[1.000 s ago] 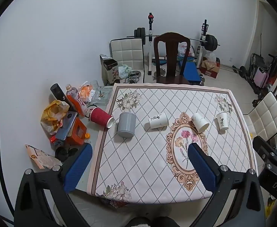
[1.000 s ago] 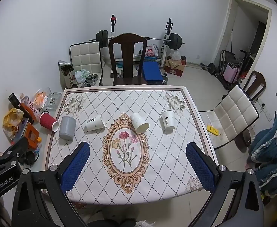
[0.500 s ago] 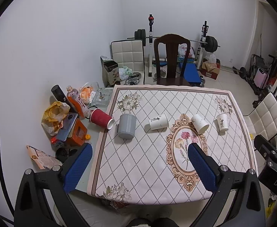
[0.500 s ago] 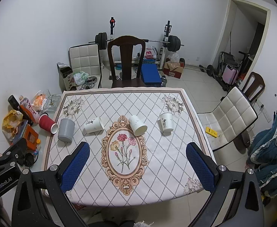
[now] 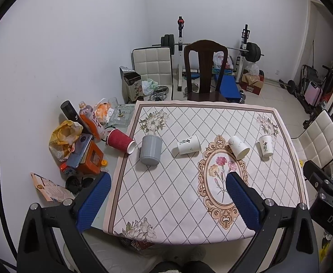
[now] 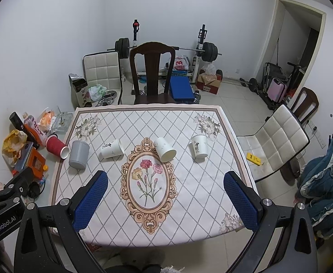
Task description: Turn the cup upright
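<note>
Several cups lie in a row across the table (image 5: 166, 204) (image 6: 189, 204). From left: a red ribbed cup (image 5: 119, 140) (image 6: 56, 148) on its side at the cloth's left edge, a grey cup (image 5: 151, 150) (image 6: 78, 154) standing mouth down, a white paper cup (image 5: 188, 144) (image 6: 112, 149) on its side, a second white cup (image 5: 238, 147) (image 6: 165, 149) on its side, and a third white cup (image 5: 266, 146) (image 6: 199, 146) mouth down. My left gripper (image 5: 166, 199) and right gripper (image 6: 165, 199) are open and empty, high above the near half of the table.
Bottles, bags and boxes (image 5: 80, 143) crowd the table's bare left strip. A dark wooden chair (image 5: 204, 72) stands at the far side, a white padded chair (image 6: 278, 138) at the right. Weight equipment (image 6: 166, 47) lines the back wall.
Both grippers have drawn back and up a little, so the table looks smaller and lower in view. The cups have not moved. Both stay open.
</note>
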A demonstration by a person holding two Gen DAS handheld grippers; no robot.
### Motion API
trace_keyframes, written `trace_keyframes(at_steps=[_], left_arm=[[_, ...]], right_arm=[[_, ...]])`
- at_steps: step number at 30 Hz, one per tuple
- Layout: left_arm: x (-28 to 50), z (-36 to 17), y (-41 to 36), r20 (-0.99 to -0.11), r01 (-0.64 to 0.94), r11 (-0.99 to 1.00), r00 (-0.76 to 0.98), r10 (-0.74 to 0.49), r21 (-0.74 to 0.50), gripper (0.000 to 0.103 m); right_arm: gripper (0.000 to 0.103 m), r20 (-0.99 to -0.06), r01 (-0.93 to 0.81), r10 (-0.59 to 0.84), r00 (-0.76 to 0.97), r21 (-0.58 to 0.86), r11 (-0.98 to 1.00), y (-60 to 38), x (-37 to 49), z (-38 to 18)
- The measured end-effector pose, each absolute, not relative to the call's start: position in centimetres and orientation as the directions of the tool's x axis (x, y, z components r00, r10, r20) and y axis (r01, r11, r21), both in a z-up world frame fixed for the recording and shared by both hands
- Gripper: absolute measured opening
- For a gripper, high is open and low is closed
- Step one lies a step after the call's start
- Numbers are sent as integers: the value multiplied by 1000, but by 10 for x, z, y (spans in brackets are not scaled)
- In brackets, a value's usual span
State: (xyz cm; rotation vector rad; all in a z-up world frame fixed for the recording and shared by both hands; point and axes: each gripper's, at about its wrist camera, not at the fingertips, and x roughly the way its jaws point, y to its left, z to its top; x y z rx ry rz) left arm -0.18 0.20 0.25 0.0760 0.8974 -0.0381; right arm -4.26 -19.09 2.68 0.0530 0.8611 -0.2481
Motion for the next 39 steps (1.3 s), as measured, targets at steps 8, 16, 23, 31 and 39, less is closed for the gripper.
trace_keyframes(at_steps=[8,16,23,31,39], left_arm=[[-2,3,2,-782,64,997,623,-1,50,103],[-2,3,2,-781,66,996,624,-1,51,103],[-2,3,2,-781,67,996,625,-1,52,103],[-2,3,2,-781,67,996,625,-1,52,103],[-10,2,-1,-779,62,997,627,4,55,103]], right_arm=[[103,-757,237,-194,624,-54,970,-191,-43,27],[103,-757,235,-192,625,-52,971,-193,-45,27],[103,-756,235,-195,625,-56,970,-193,-45,27],[103,-757,234,-194,625,-56,971,-192,-45,27],[103,-755,233,-192,627,-54,971,-193,-46,27]])
